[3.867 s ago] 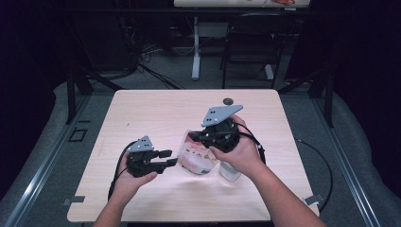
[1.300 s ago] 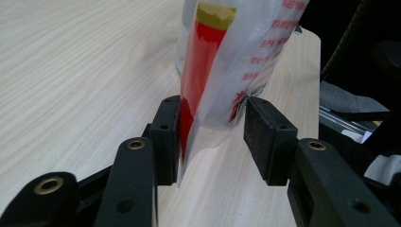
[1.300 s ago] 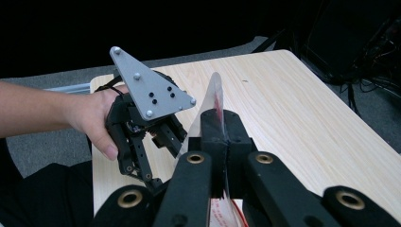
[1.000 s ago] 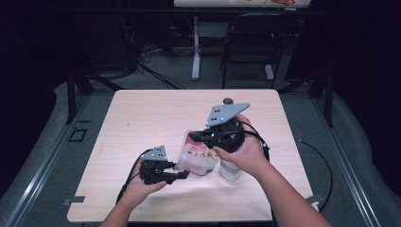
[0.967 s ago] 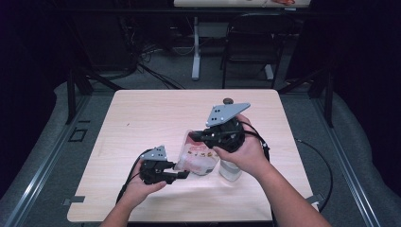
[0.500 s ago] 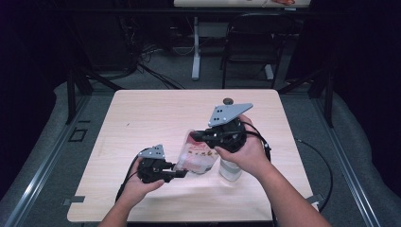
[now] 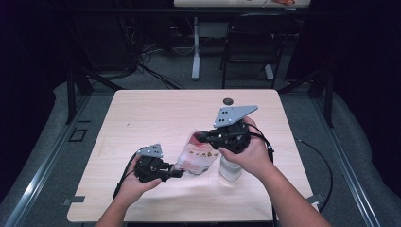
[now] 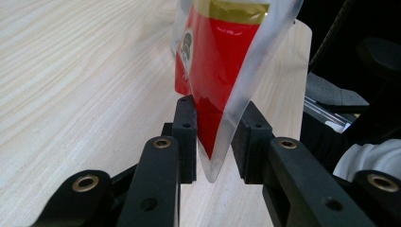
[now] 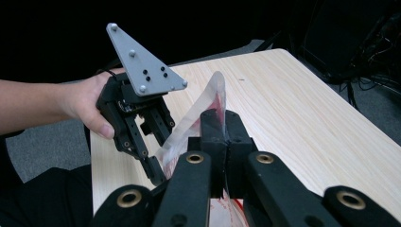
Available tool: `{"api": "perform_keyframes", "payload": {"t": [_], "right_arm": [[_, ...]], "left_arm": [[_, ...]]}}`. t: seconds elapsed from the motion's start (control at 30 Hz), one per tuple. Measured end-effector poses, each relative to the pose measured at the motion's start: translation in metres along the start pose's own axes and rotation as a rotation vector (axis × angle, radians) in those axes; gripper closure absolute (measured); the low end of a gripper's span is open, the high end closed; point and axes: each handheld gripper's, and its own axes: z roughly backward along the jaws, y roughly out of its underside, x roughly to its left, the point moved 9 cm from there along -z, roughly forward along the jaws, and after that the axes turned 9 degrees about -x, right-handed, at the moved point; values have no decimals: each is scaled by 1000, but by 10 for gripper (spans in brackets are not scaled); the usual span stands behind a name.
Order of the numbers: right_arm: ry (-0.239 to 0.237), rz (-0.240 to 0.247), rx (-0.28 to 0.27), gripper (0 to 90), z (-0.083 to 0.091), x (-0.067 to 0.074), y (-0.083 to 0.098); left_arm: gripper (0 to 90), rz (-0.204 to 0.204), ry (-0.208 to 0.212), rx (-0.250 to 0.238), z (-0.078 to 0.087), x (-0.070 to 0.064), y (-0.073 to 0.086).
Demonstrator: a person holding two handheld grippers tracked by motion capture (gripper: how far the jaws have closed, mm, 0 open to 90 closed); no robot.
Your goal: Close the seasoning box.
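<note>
Your right gripper (image 7: 204,137) clamped the pouch (image 7: 195,156) above the table (image 7: 156,118); your left gripper (image 8: 213,142), jaws just closing, straddled its lower corner without pinching.

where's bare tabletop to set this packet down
The far half of the table, from the small hole across to the left edge, is bare. It is crowded near the front: packet, jar and both tongs.
</note>
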Motion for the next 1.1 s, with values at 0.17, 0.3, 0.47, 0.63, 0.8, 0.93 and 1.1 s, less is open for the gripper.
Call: {"api": "perform_keyframes", "payload": {"t": [0.17, 0.3, 0.47, 0.63, 0.8, 0.93, 1.1], "right_arm": [[4, -5, 3, 899, 1, -2, 3], [5, -10, 1, 899, 1, -3, 5], [4, -17, -1, 899, 2, -3, 8], [2, -30, -11, 898, 7, -6, 15], [0, -44, -25, 898, 10, -9, 21], [4, -54, -36, 898, 11, -10, 24], [3, -58, -42, 898, 11, -12, 30]], "left_arm": [[744, -1, -15, 7, 4, 2, 0], [749, 6, -17, 19, 6, 3, 0], [754, 9, -19, 44, 7, 2, 0], [759, 8, -24, 73, 9, 0, 0], [765, 2, -32, 91, 10, -2, -1], [769, -2, -37, 105, 11, -3, -1], [771, -2, -52, 121, 11, 0, 0]]}}
